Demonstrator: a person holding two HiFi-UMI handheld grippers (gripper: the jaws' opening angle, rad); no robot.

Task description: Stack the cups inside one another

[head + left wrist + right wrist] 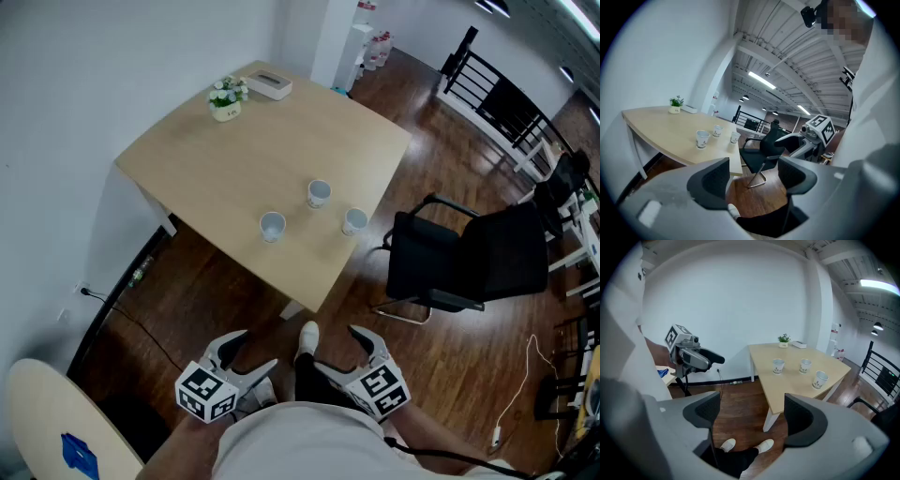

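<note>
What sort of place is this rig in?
Probably an office or studio on a mezzanine: a pale wooden table holding three white paper cups, a black office chair on dark wood flooring, and a black metal railing behind.

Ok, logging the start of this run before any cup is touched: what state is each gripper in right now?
Left gripper: open, holding nothing.
Right gripper: open, holding nothing.
</note>
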